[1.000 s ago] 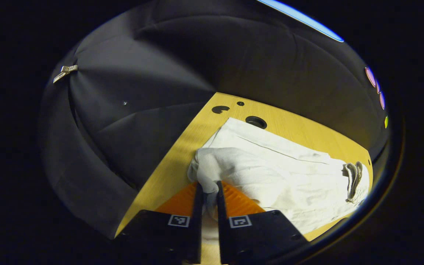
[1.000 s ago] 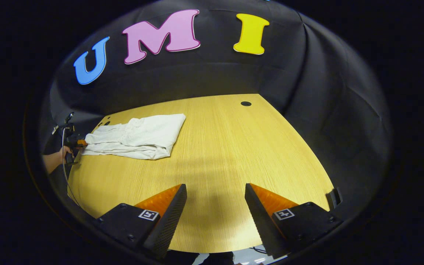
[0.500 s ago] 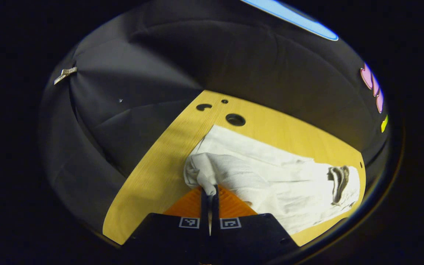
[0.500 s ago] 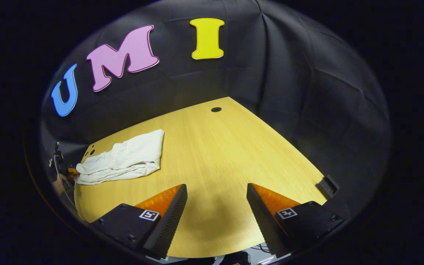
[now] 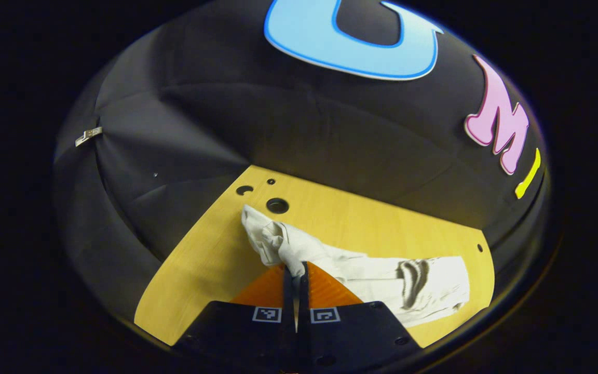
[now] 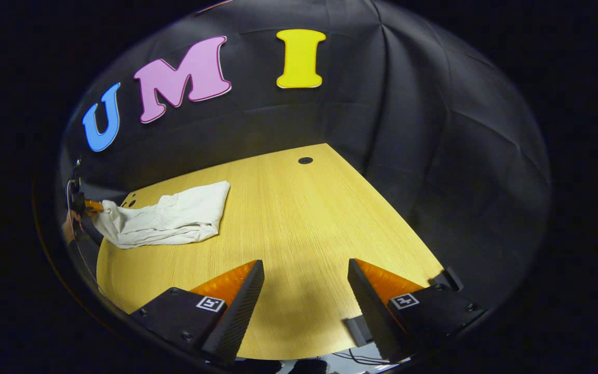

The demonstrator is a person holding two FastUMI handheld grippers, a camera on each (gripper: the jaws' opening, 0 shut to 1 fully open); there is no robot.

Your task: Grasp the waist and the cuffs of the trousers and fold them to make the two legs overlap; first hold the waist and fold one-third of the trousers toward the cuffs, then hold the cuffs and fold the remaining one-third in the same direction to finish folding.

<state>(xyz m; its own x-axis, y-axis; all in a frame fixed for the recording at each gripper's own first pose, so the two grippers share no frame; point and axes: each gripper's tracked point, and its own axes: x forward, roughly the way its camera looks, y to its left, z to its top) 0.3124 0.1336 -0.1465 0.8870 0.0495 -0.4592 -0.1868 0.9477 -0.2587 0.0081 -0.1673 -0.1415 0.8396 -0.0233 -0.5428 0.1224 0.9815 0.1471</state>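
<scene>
White trousers [image 5: 382, 278] lie folded on the wooden table [image 5: 382, 228]. My left gripper [image 5: 295, 270] is shut on their near end and holds that end raised off the table, so the cloth [image 5: 270, 239] hangs bunched from the fingers. In the right gripper view the trousers [image 6: 166, 218] lie at the table's far left, with the left gripper [image 6: 89, 208] and a hand pinching their lifted left end. My right gripper [image 6: 304, 275] is open over bare wood [image 6: 299, 218] near the front edge, well away from the trousers and holding nothing.
Round cable holes [image 5: 277, 205] sit in the table corner just beyond the lifted cloth, and another hole [image 6: 305, 160] marks the far edge. Black cloth walls close the table on three sides. A small dark bracket [image 6: 449, 278] sits at the table's right edge.
My left gripper closed on the trousers' end and has lifted it, pulling the cloth up into a bunch. The right gripper swung a little and stays open over the table.
</scene>
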